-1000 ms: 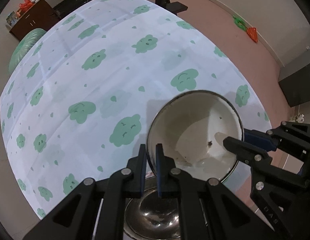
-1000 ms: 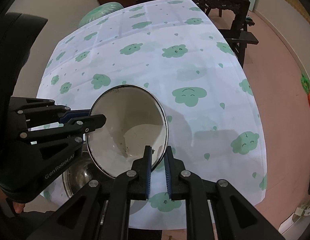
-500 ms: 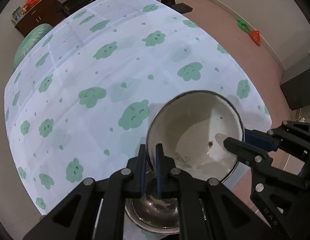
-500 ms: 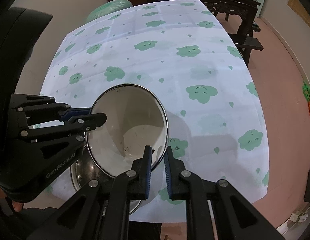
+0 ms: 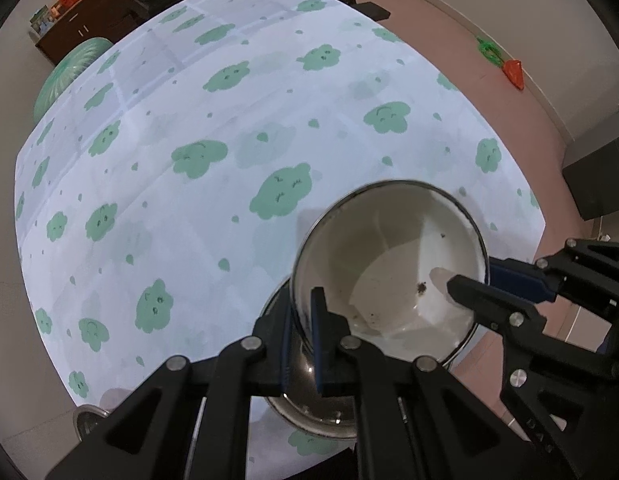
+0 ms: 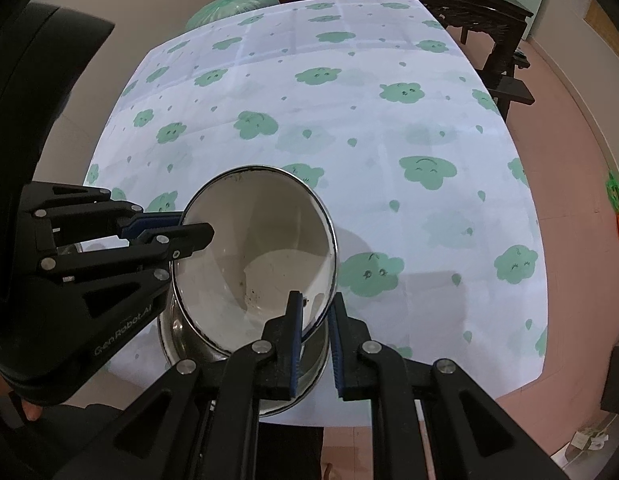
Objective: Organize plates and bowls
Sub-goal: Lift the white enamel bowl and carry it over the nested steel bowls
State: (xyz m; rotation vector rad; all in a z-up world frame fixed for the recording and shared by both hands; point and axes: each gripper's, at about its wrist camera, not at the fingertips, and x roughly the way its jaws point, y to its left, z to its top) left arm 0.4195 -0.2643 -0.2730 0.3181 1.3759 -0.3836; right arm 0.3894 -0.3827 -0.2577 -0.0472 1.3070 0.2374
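Left wrist: second steel rim (image 5: 87, 416) | both grippers' fingers (image 5: 318, 320) grasp white bowl (image 5: 389, 264)

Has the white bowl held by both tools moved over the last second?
Yes. The white bowl has come back toward the near table edge, now over the steel bowl; more tablecloth shows beyond it.

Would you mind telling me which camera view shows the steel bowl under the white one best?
The left wrist view: the steel bowl shows its shiny inside and near rim on the tablecloth, below the white bowl that both grippers hold by the rim. The right wrist view shows only slivers of its rim and wall behind gripper fingers.
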